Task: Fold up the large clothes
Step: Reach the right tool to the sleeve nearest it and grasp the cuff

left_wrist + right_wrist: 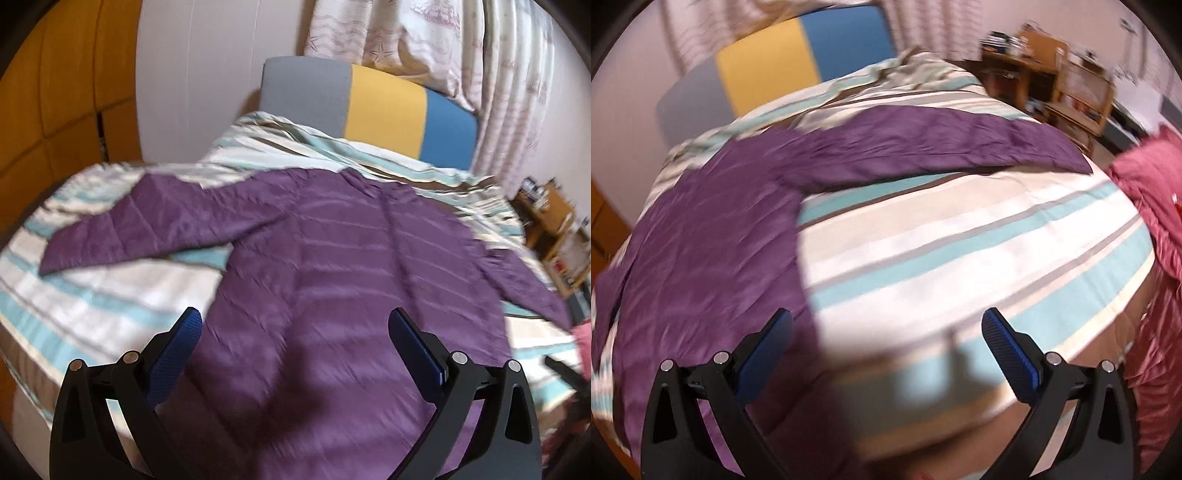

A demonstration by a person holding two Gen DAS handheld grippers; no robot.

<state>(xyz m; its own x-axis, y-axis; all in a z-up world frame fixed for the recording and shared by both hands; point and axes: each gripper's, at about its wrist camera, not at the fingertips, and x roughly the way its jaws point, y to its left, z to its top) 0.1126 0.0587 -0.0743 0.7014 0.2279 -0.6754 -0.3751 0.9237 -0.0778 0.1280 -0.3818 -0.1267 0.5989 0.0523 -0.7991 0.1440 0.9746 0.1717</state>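
I had both the left gripper [295, 325] and right gripper [887, 325] wide open and empty; the purple jacket [332, 280] lay flat on the bed [960, 236], sleeves outstretched, directly under my left, its right sleeve [942, 144] ahead of my right.

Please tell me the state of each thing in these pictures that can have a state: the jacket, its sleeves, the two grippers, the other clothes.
purple jacket: spread flat on the bed, not yet folded.
left sleeve: stretched out sideways.
right sleeve: stretched out sideways.
left gripper: open, holding nothing.
right gripper: open, holding nothing.
pink garment: crumpled at the bed's edge.
striped bedcover: mostly smooth.
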